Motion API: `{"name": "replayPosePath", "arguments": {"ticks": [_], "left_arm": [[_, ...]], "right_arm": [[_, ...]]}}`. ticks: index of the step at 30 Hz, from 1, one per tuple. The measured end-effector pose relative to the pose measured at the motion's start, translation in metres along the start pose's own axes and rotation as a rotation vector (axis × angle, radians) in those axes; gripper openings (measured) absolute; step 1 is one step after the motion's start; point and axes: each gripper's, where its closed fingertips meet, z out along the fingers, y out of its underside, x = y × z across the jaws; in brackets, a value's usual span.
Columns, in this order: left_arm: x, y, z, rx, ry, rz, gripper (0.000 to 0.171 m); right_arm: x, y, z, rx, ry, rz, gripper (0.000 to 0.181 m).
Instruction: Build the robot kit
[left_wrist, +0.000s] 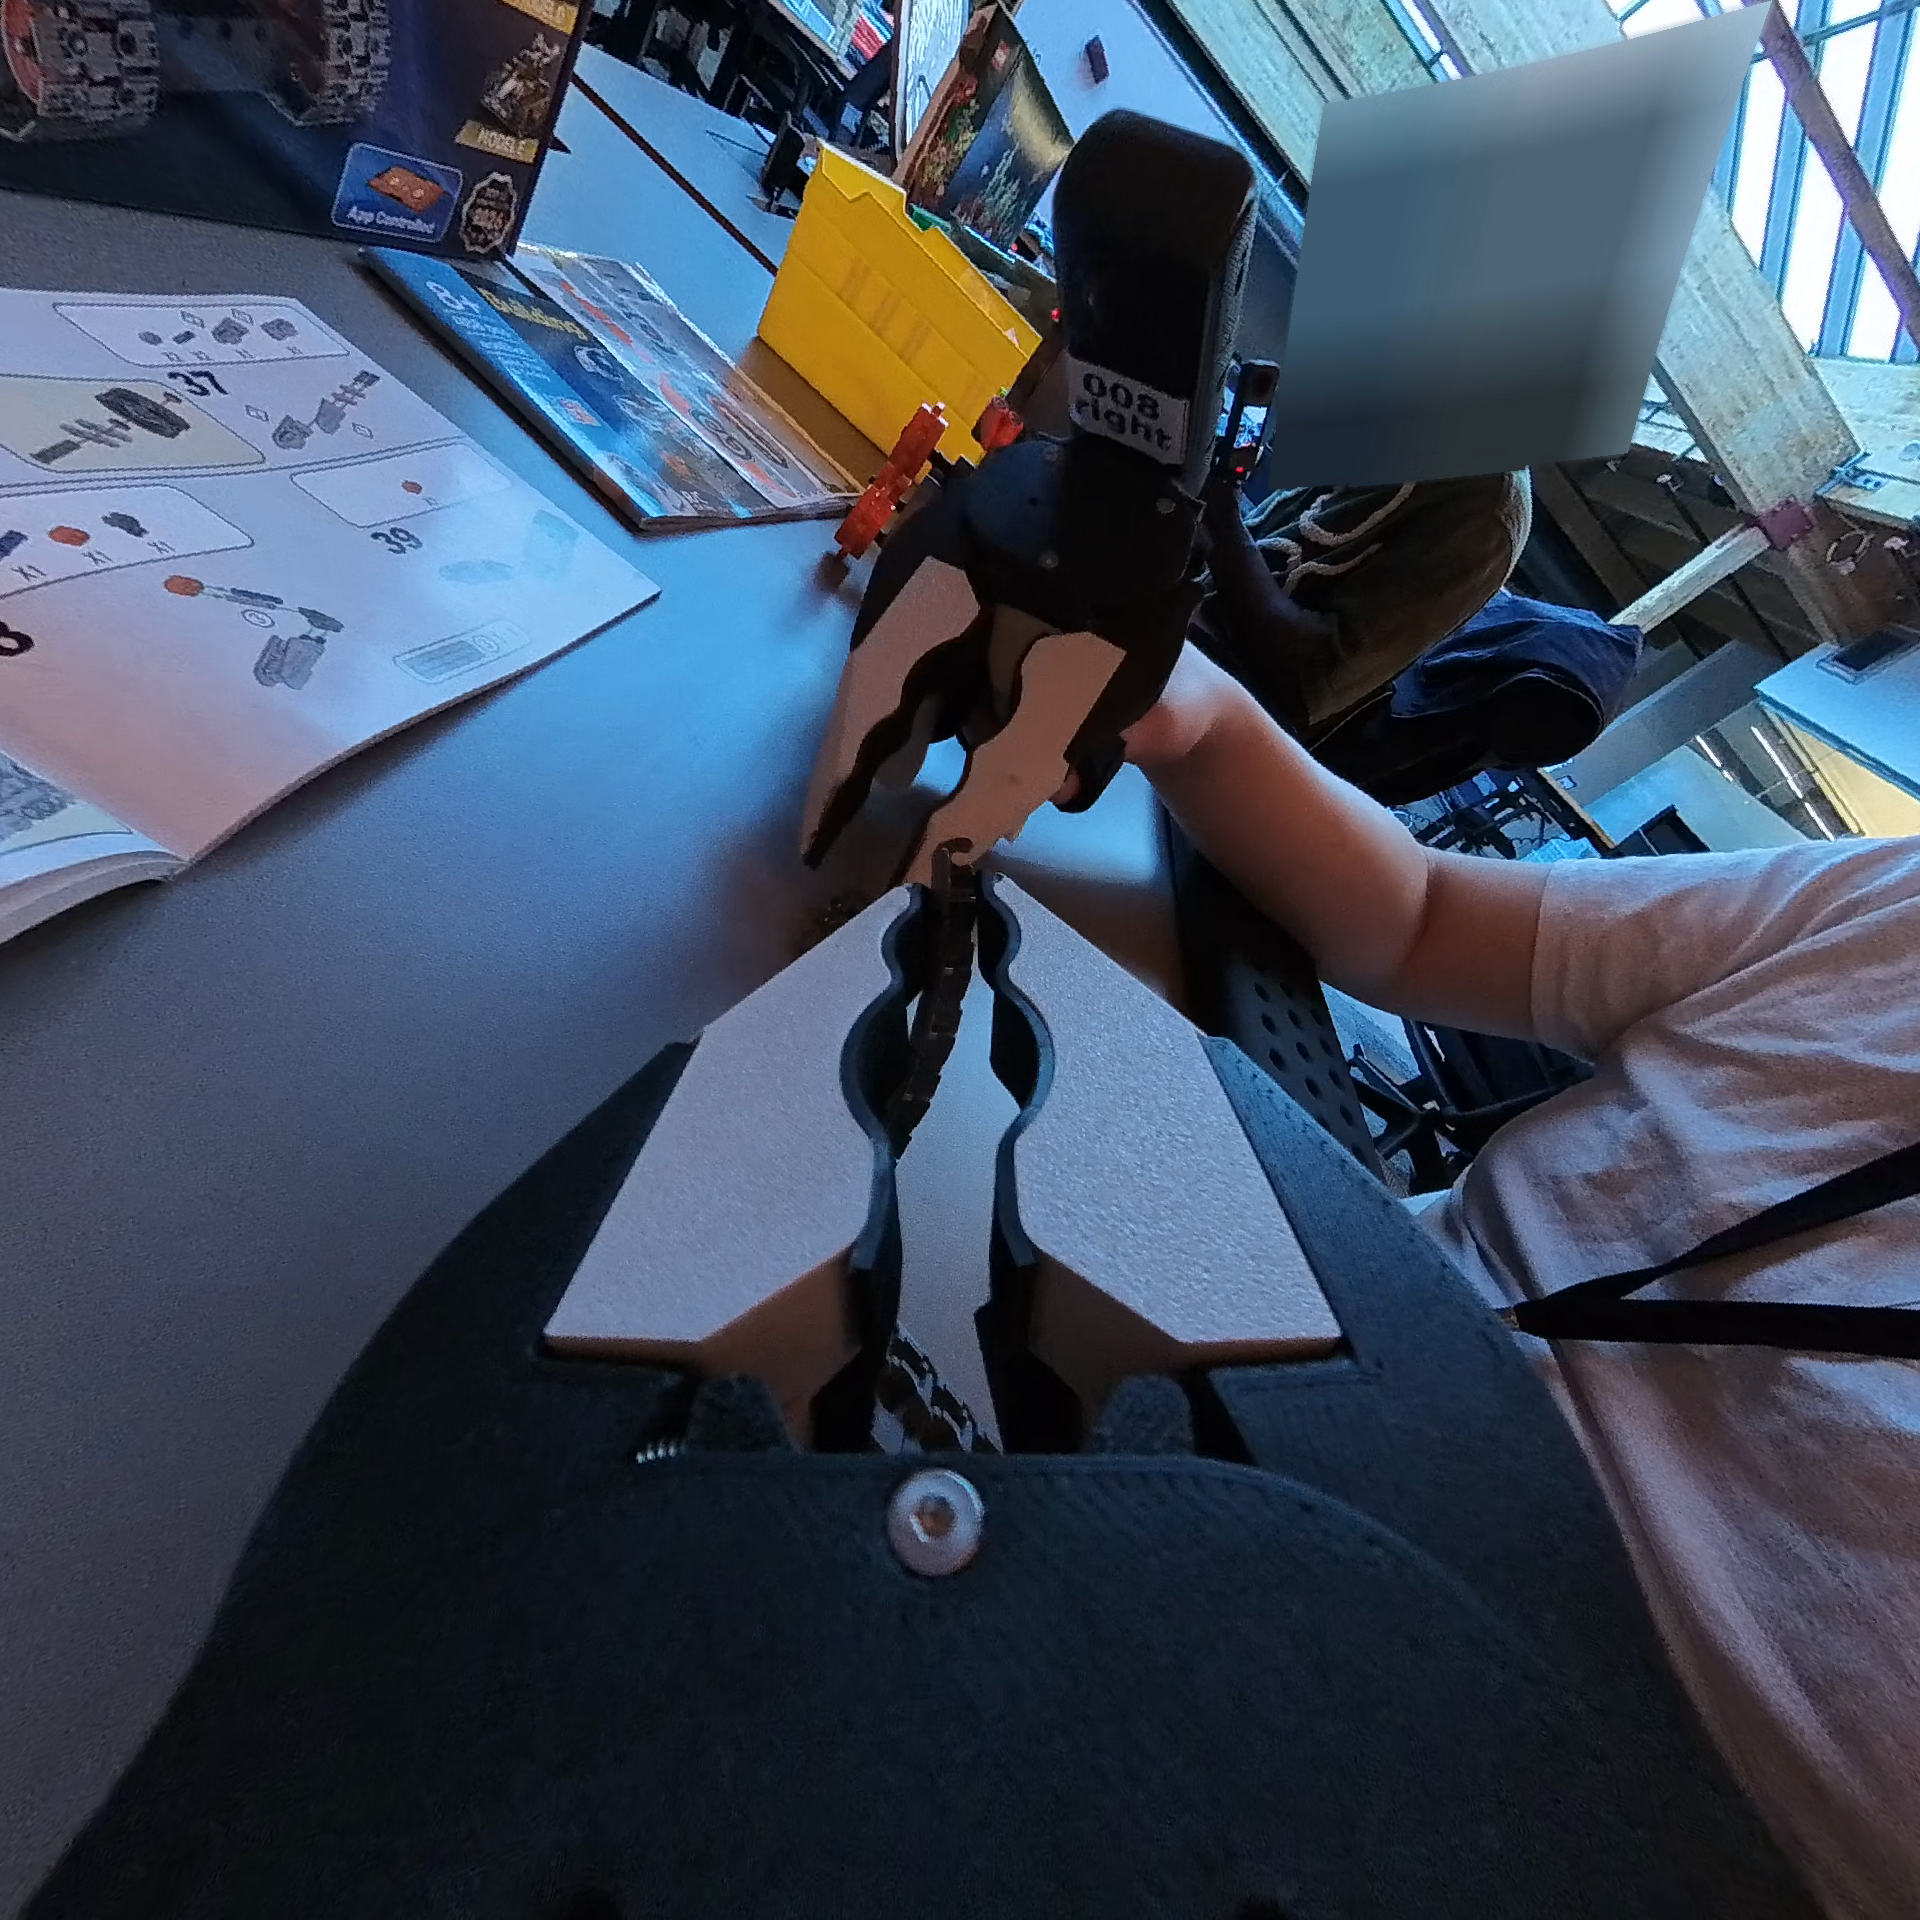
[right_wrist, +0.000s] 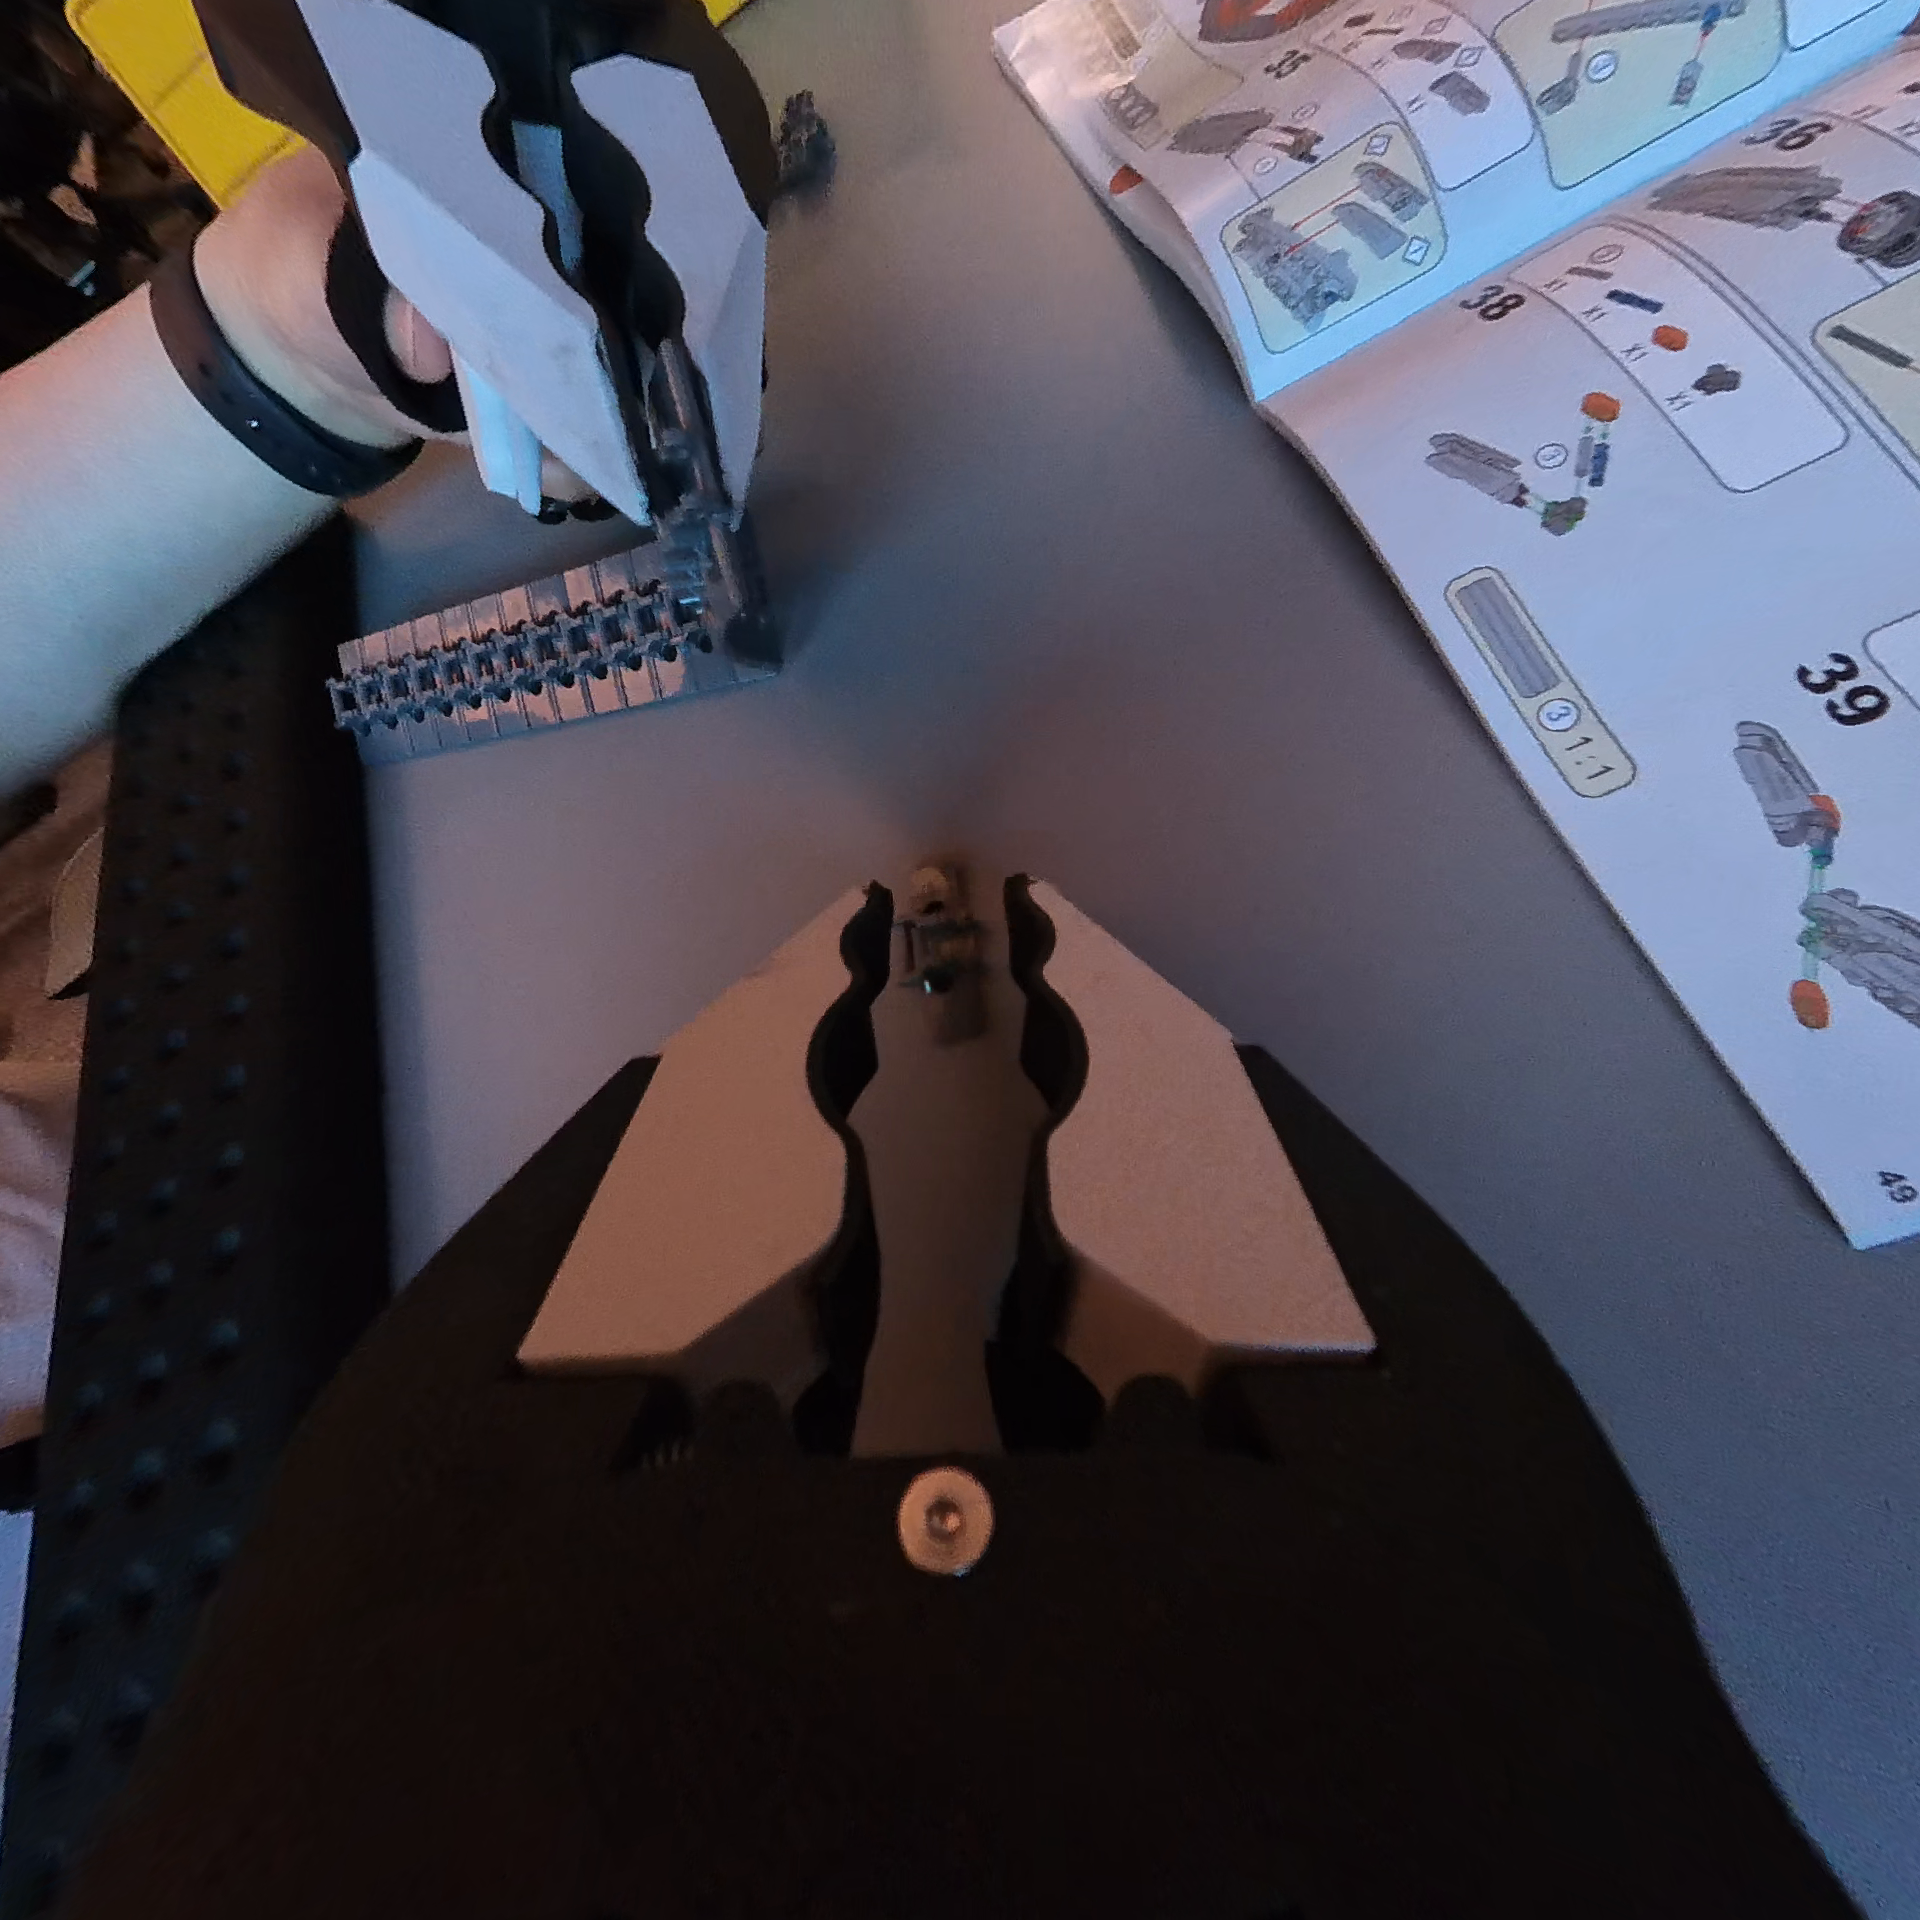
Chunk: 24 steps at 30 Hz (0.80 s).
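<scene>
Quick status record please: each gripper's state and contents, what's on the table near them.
left gripper: shut on dark track-link chain, chain's far end lying on grey table
right gripper: open, fingers either side of a small grey piece, not clamped
instruction booklet: open, beside right gripper
yellow bin: far edge
orange brick assembly: near bin
</scene>
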Motion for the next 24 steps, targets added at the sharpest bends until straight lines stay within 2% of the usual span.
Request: {"name": "replayPosePath", "arguments": {"ticks": [4,8,16,21,24], "left_arm": [[0.000,0.000,0.000,-0.001,0.001,-0.001,0.006],[0.000,0.000,0.000,-0.002,0.002,-0.002,0.006],[0.000,0.000,0.000,0.000,0.002,-0.005,0.006],[0.000,0.000,0.000,-0.002,0.002,-0.004,0.006],[0.000,0.000,0.000,-0.002,0.002,-0.004,0.006]], "right_arm": [[-0.001,0.012,0.007,-0.071,0.008,-0.055,0.022],[0.000,0.013,0.008,-0.080,0.035,-0.111,0.015],[-0.002,0.015,0.007,-0.086,0.004,-0.077,0.014],[-0.006,0.011,0.004,-0.080,0.024,-0.145,0.014],[-0.002,0.008,0.001,-0.077,0.103,-0.240,0.014]]}}
